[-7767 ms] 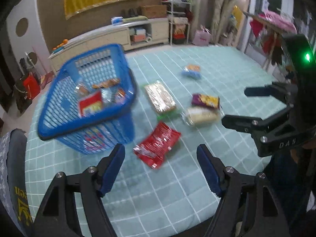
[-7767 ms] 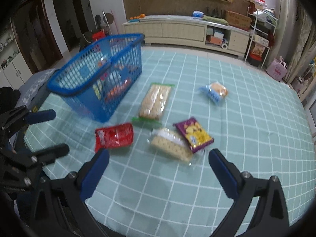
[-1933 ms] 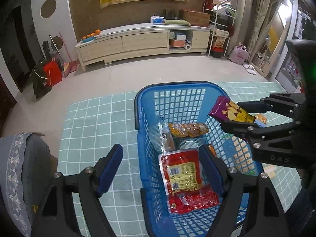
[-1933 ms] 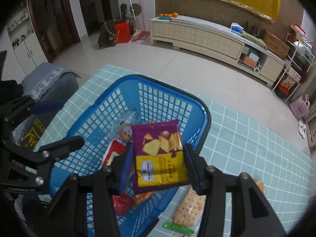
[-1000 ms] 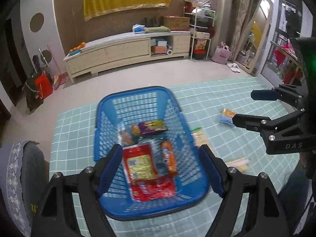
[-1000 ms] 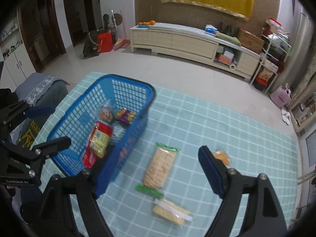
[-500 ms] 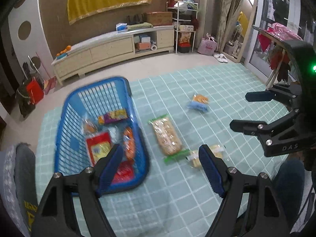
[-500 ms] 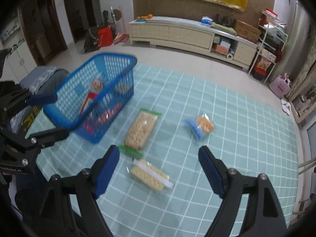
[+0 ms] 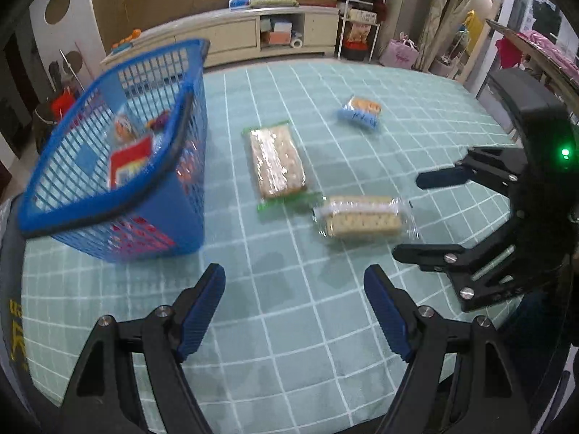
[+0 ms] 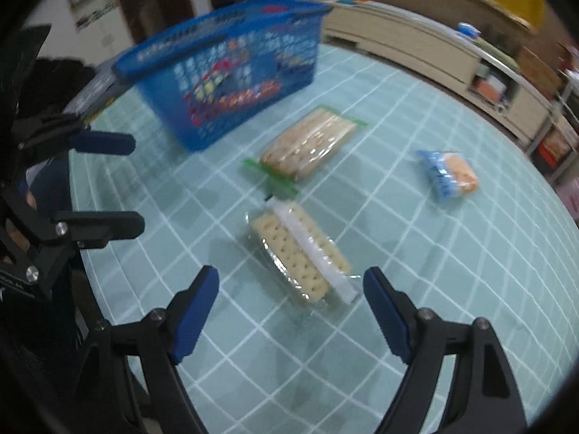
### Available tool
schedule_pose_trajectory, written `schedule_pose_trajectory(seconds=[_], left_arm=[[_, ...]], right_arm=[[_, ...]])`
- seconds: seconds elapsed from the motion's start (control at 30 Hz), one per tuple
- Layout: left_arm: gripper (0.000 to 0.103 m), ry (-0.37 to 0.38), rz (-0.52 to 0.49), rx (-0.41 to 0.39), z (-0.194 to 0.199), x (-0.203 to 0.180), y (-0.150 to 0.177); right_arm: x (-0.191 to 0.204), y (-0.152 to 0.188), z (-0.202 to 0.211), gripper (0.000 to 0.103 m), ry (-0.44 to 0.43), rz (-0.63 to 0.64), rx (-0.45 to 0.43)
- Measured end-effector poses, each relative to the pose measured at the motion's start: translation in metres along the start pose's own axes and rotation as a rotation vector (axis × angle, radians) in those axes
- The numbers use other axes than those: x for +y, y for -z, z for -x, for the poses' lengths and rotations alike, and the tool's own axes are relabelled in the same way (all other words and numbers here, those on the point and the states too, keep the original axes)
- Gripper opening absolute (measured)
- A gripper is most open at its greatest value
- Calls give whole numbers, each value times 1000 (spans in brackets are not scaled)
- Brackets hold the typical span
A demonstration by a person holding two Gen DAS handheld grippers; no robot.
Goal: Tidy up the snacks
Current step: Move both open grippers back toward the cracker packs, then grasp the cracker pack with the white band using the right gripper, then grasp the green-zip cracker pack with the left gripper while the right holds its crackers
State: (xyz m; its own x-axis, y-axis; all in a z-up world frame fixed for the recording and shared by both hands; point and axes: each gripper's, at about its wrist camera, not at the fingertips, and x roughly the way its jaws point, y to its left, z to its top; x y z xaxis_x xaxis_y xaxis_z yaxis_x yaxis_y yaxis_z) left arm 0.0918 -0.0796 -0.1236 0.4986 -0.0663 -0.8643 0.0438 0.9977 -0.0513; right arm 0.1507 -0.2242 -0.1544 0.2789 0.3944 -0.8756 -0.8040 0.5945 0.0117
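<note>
Lying lengthwise toward right hand-held gripper [image 10: 290, 309]: cracker pack [image 10: 300, 251].

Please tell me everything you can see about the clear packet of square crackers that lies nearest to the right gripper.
The cracker packet is a clear, crinkly plastic wrapper holding pale, dotted square crackers in flat rows, with a white strip along its length. It looks sealed and lies flat on the teal checked cloth, just ahead of the open right gripper, which does not touch it. One end lies close to the longer green-edged biscuit pack; contact is unclear.
</note>
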Motion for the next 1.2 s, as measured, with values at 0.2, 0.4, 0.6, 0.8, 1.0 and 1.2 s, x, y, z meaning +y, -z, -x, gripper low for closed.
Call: schedule_pose_trajectory(seconds=[0.2, 0.4, 0.6, 0.8, 1.0, 1.2], left_arm=[[78, -8, 21, 25, -20, 3, 2], [78, -21, 34, 49, -36, 9, 0], [78, -14, 45, 53, -43, 12, 1], [78, -11, -1, 37, -41, -1, -4], [78, -18, -17, 12, -42, -20, -28], [77, -44, 42, -7, -55, -23, -69]], right_arm=[[-6, -7, -30, 85, 4, 88, 19], [-11, -12, -55, 80, -52, 135, 60], [-13, -9, -50, 54, -39, 138, 16], [-30, 0, -35, 50, -44, -70, -15], [-57, 5, -5, 50, 71, -263, -93], [-82, 0, 7, 50, 207, -385, -118]])
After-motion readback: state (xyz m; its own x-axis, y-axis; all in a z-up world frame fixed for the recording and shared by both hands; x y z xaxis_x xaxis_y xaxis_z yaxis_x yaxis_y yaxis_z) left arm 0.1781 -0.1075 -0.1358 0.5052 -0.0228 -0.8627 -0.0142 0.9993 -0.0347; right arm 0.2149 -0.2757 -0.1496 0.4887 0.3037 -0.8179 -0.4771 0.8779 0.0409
